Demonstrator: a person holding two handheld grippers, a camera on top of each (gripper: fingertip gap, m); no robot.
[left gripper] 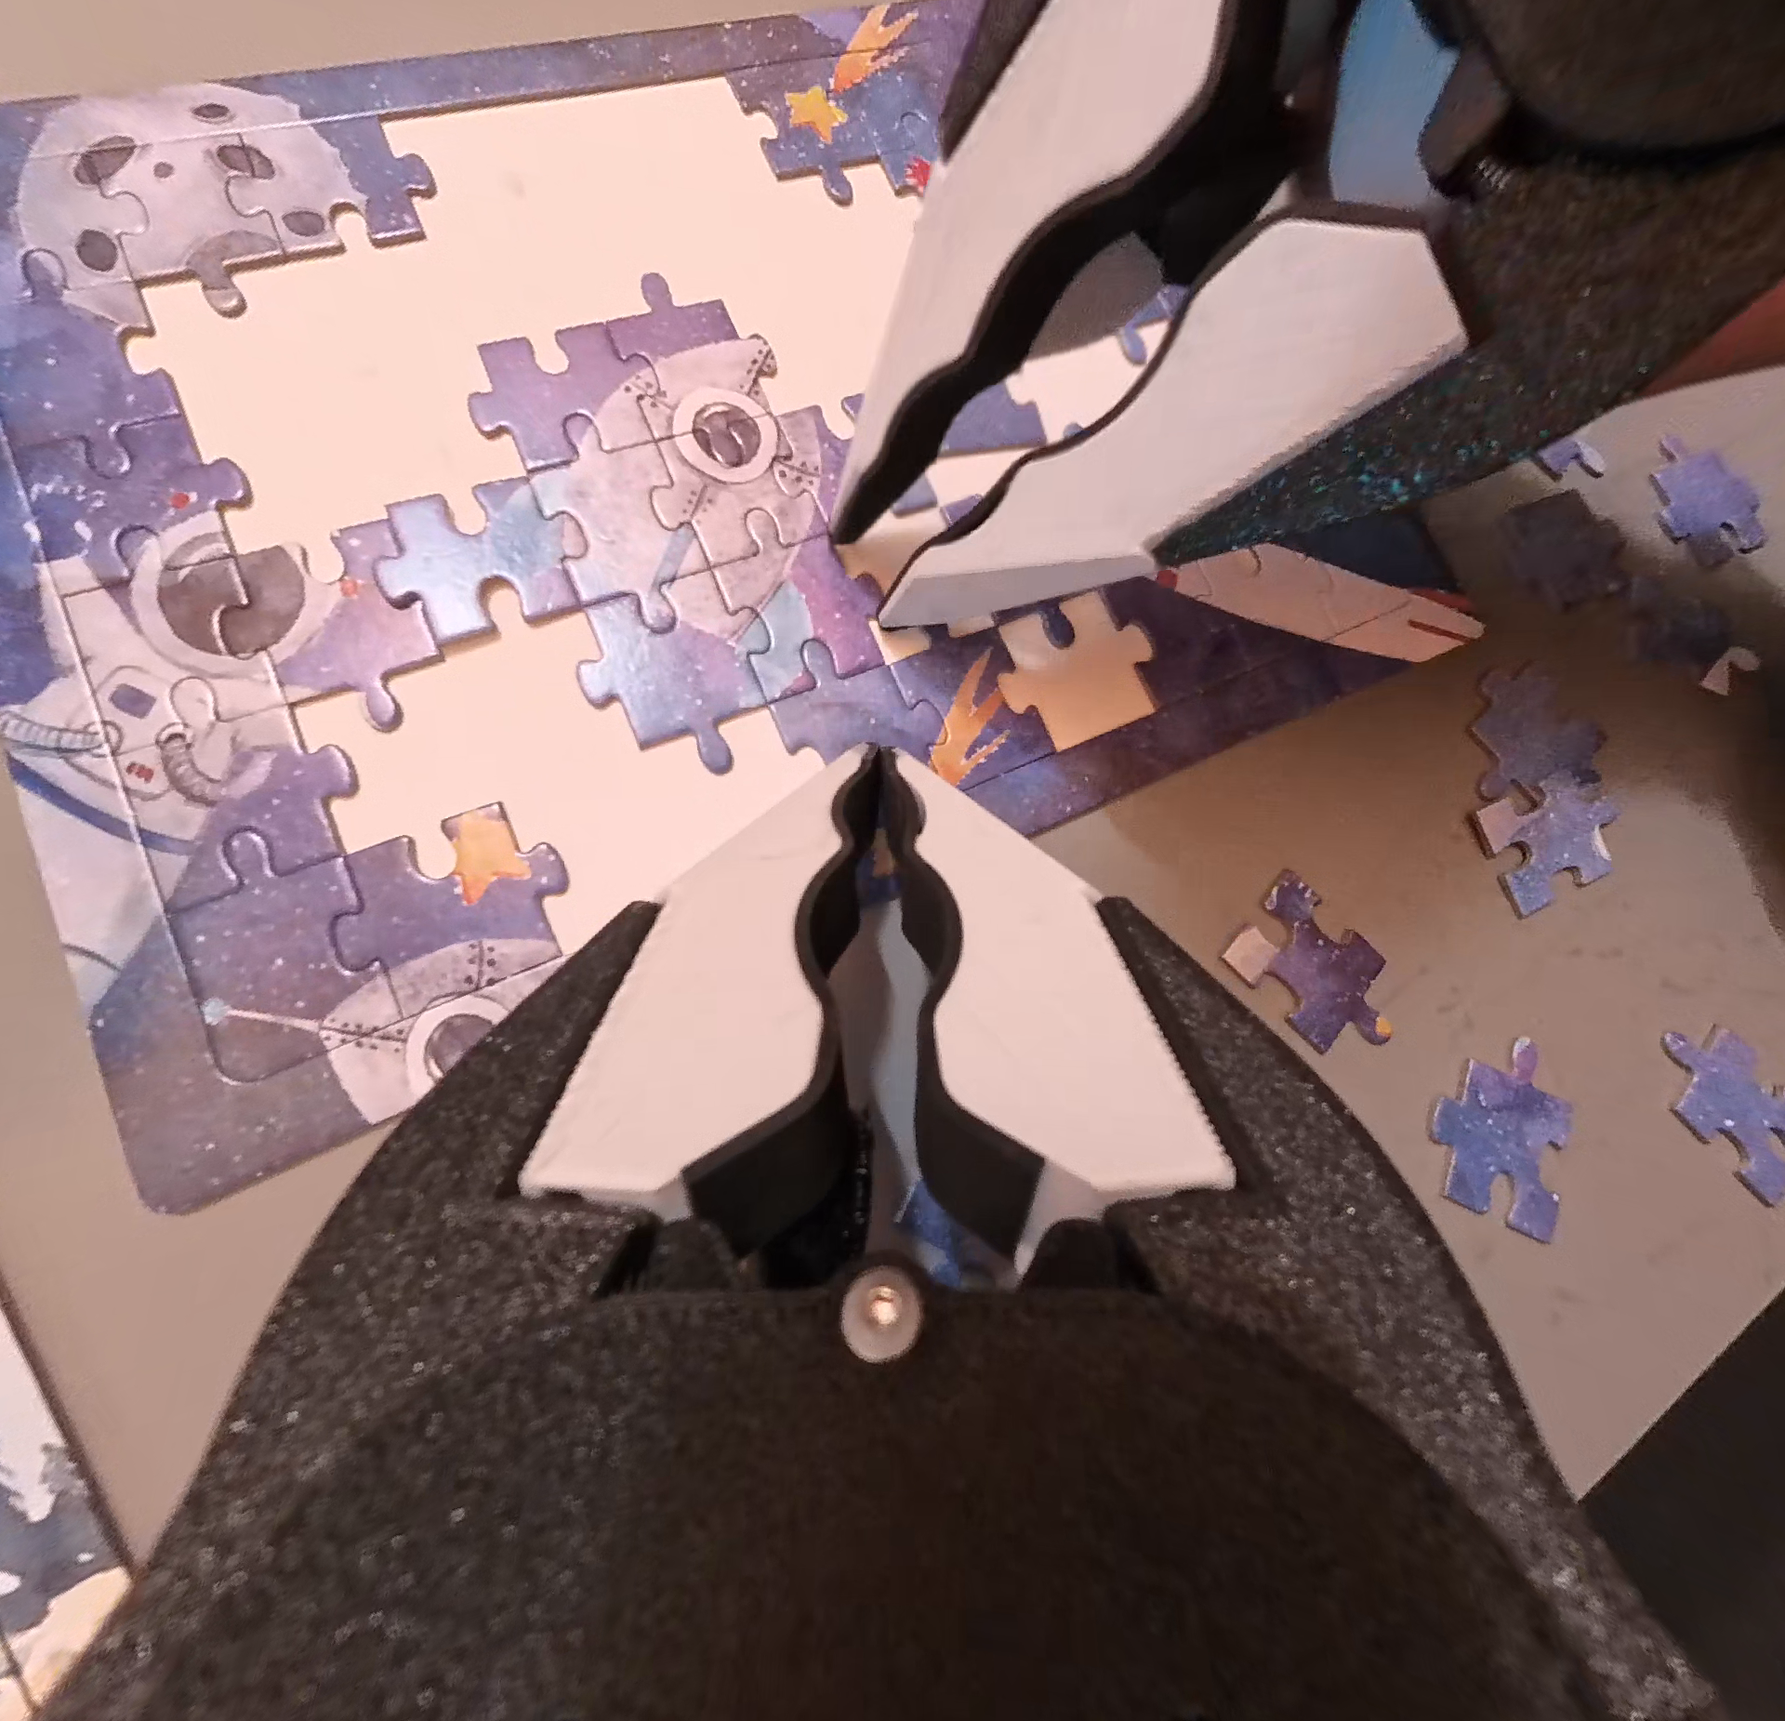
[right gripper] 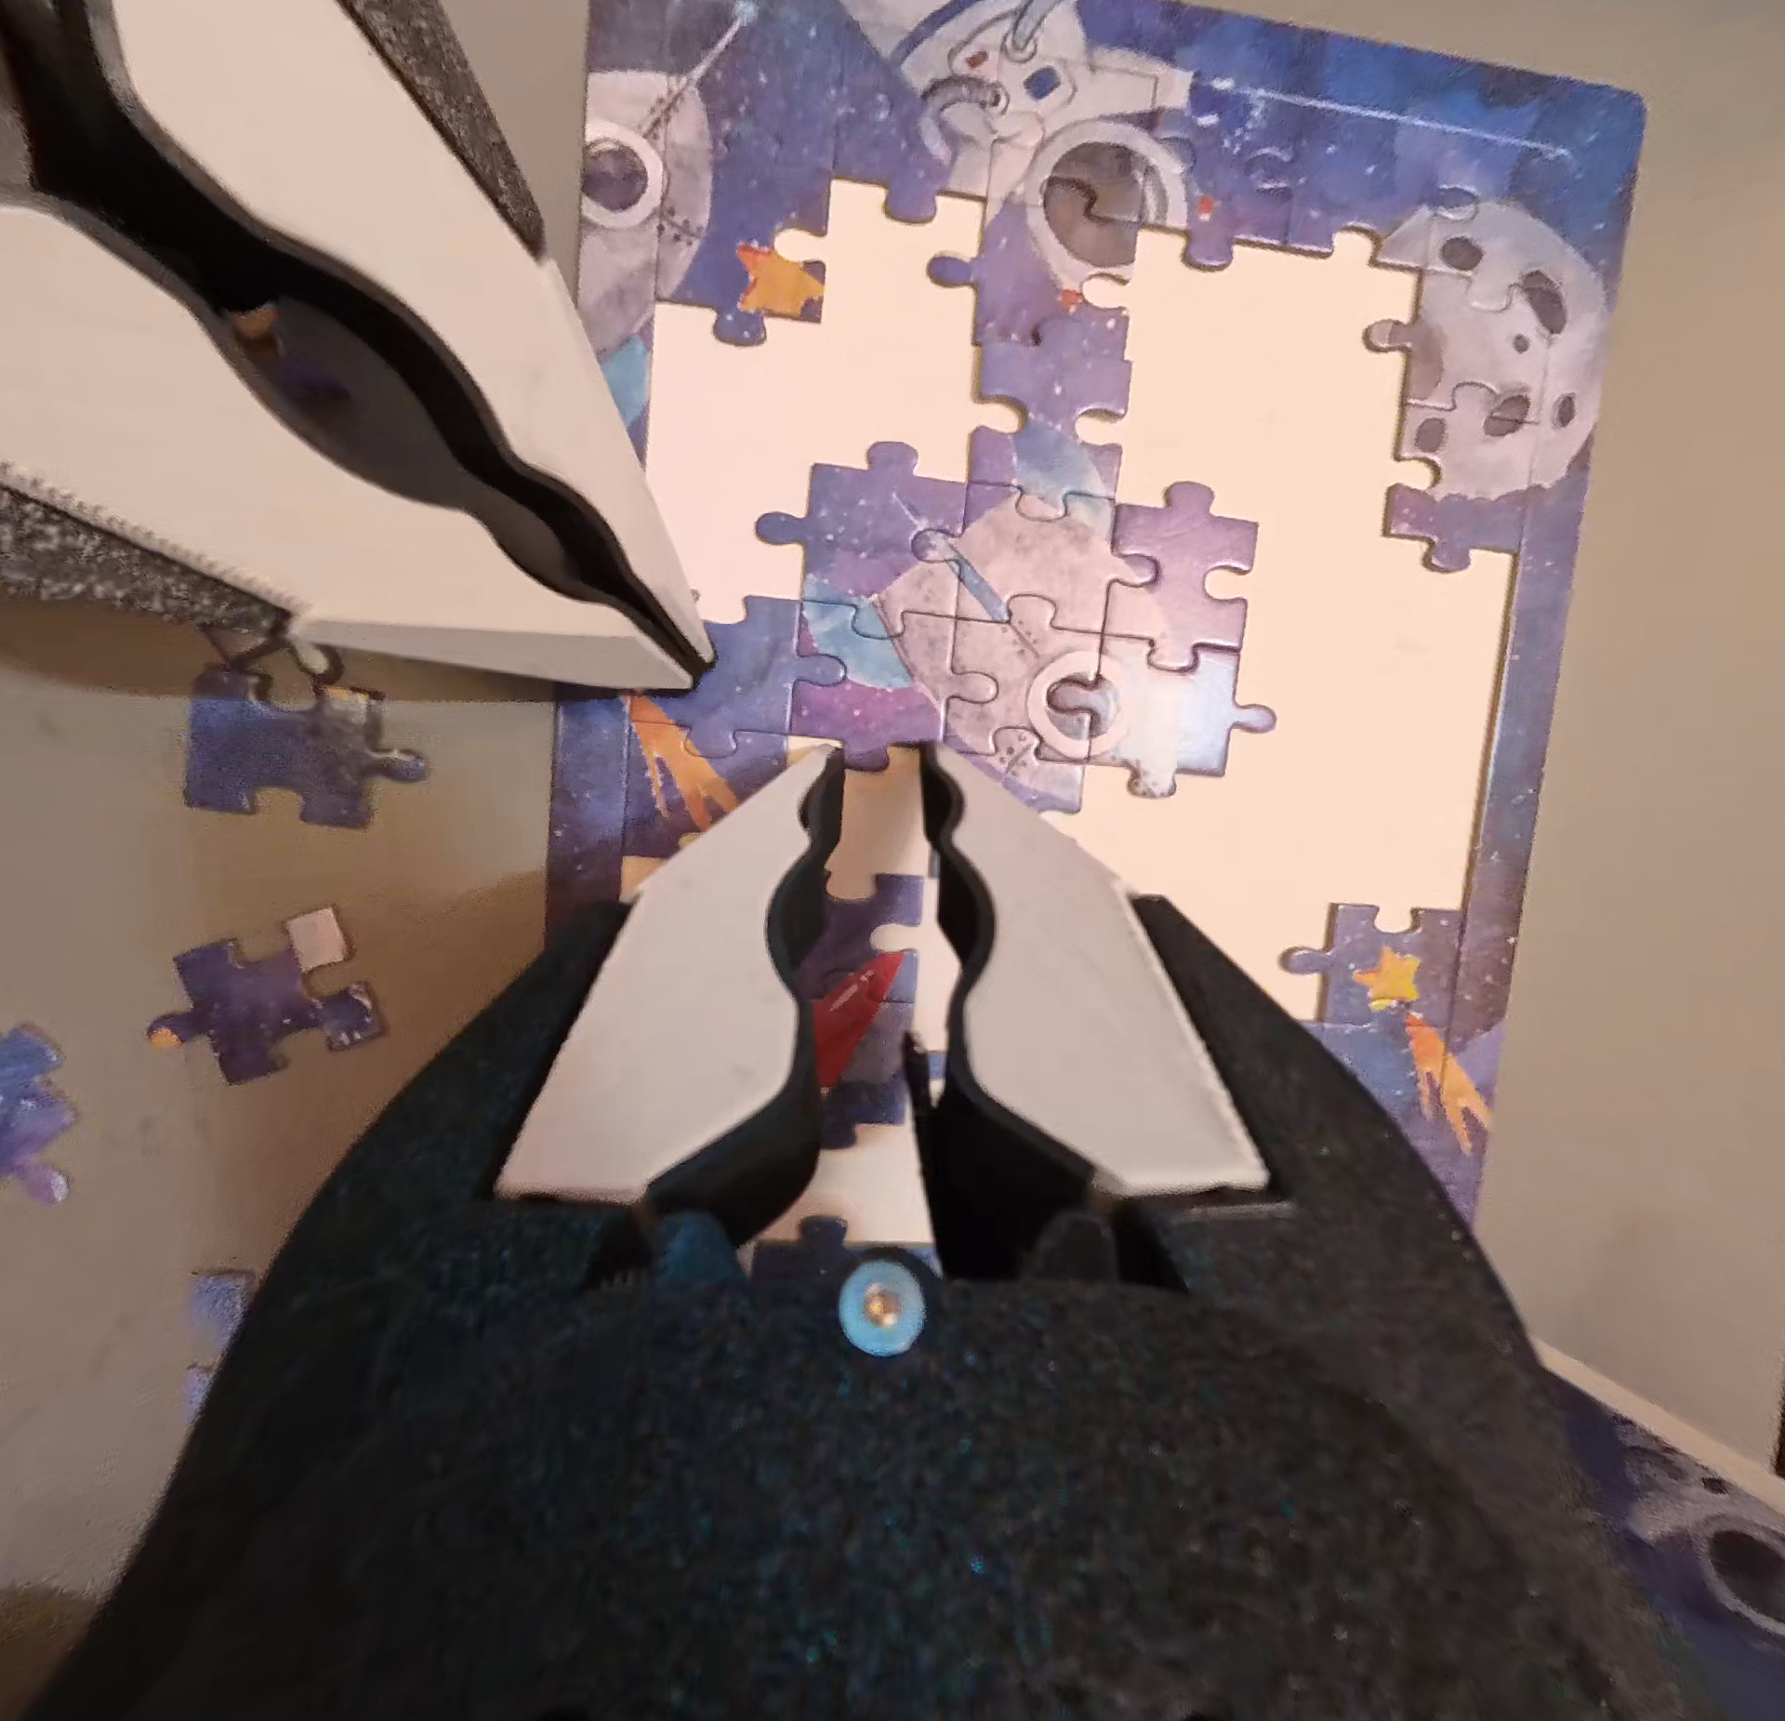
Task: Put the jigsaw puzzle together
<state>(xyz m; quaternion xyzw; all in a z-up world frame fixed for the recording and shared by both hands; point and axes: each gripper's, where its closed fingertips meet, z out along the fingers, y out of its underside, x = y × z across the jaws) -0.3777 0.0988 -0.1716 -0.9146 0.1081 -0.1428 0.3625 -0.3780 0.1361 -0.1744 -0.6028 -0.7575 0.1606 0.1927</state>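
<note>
1. The left hand-held gripper [left gripper: 877, 757] is nearest in the left wrist view. Its tips are pinched together with nothing between them. They hang over the near edge of the puzzle [left gripper: 319, 535].
2. The right hand-held gripper [right gripper: 881, 757] is a little open, with a small gap between its tips. It holds nothing that I can see. In the left wrist view its tips come down right at the edge of the middle clump [left gripper: 676, 515], maybe touching the board there.
3. The puzzle lies flat on the tabletop [left gripper: 1256, 863] in its frame. The border is mostly filled in. An astronaut, a moon and the clump with the round window are joined up. Big pale gaps [right gripper: 1256, 515] are still bare.
4. Loose pieces [left gripper: 1318, 965] lie on the tabletop just beside the puzzle. All are dark blue and starry, and look much alike.
5. I think the step in hand is pressing or nudging a piece snug by the clump, near the orange comet [left gripper: 971, 718].
6. The job looks about half done.
7. Next, a gripper needs to go to the loose pieces, open wider, and pinch one by its edge. The pieces are thin and flat, so that is tricky.
8. Then the piece must be turned so its knobs match a gap.
</note>
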